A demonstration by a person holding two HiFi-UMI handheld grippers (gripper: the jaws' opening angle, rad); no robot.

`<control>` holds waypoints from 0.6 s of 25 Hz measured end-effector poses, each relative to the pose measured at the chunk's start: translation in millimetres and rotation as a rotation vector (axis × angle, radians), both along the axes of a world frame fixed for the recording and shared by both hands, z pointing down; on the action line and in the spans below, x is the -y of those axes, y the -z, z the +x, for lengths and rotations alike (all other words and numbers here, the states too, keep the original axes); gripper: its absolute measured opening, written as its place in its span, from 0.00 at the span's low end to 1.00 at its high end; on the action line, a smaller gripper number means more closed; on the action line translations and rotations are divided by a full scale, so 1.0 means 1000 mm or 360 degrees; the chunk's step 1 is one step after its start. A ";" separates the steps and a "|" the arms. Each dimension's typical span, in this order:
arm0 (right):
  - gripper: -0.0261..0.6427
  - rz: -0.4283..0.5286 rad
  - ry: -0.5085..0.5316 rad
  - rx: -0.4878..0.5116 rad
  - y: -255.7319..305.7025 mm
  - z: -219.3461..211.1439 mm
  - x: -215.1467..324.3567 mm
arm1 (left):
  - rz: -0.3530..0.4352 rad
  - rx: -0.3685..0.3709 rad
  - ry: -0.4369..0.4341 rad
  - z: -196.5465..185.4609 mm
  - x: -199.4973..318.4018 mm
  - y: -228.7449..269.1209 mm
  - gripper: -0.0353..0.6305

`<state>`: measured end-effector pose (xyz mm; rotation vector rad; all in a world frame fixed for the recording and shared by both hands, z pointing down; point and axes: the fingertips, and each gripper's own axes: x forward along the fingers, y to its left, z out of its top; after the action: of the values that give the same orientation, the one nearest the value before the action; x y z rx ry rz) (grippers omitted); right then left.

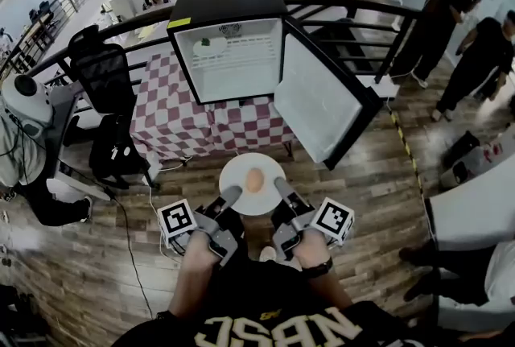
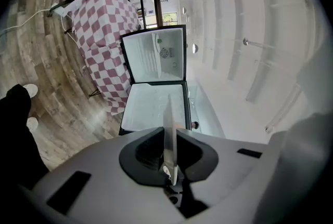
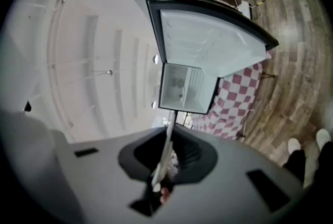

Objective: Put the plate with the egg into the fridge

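One egg on plate, left tongs, right tongs gripping rim, fridge open

fridge front: unblocked | door: swung open rightward

A checkered-cloth table on the wooden floor carries the open fridge.

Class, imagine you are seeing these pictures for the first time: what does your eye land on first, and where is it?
A white plate with a brown egg at its centre is held in the middle of the head view, the left gripper and right gripper each shut on its rim from opposite sides. Straight ahead, a small black fridge stands open on a red-and-white checked tablecloth, its door swung to the right.
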<state>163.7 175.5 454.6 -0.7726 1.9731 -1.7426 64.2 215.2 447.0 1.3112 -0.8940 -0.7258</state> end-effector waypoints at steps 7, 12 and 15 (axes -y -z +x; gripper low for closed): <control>0.09 -0.0075 -0.0009 0.0046 -0.028 -0.016 0.022 | -0.0063 0.0011 0.0004 -0.018 0.022 -0.020 0.12; 0.09 0.0016 -0.0038 -0.0028 -0.026 -0.037 0.066 | -0.0007 -0.0012 -0.0032 -0.041 0.068 -0.023 0.12; 0.09 0.0061 -0.0060 -0.0066 -0.023 -0.055 0.099 | 0.0029 -0.0019 -0.0072 -0.059 0.103 -0.020 0.12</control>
<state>109.1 76.1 477.5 -0.8339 1.9995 -1.6755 5.1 112.2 467.3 1.3379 -0.8469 -0.7074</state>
